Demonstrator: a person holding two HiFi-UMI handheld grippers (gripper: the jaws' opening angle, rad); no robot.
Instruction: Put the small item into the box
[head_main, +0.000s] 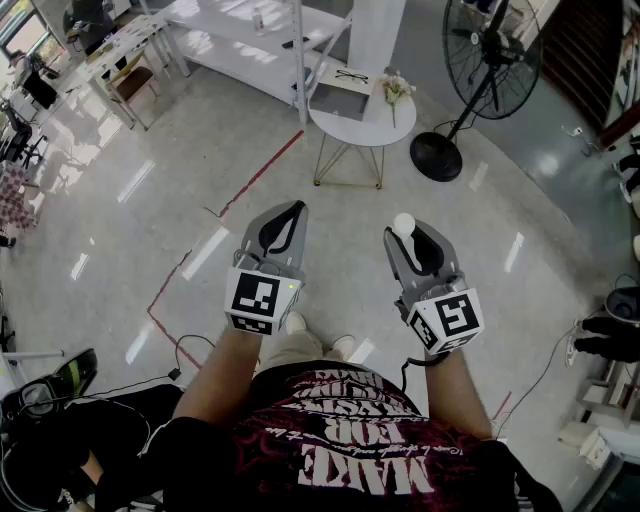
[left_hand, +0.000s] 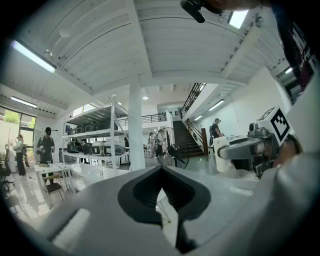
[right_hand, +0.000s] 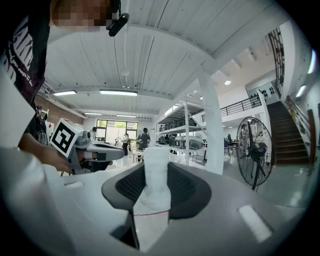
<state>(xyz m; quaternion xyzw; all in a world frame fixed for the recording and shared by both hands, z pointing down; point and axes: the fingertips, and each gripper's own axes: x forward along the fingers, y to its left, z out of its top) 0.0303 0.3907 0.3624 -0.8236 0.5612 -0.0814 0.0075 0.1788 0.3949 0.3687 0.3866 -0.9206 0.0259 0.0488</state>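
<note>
My right gripper (head_main: 404, 234) is shut on a small white item (head_main: 403, 224) whose rounded top sticks out past the jaw tips. In the right gripper view this white item (right_hand: 155, 182) stands upright between the dark pads (right_hand: 187, 187), a thin red line around its lower part. My left gripper (head_main: 291, 209) is shut with nothing in it; its jaws meet in the left gripper view (left_hand: 161, 171). Both grippers are held side by side at waist height, pointing up and forward. A pale box (head_main: 340, 97) lies on a small round white table (head_main: 385, 128) ahead, well away from both grippers.
Glasses (head_main: 352, 75) and a small bunch of flowers (head_main: 396, 90) share the round table. A black standing fan (head_main: 488, 50) is to its right. White shelving (head_main: 250, 45) is behind, red tape (head_main: 262, 172) marks the glossy floor, and people stand far off.
</note>
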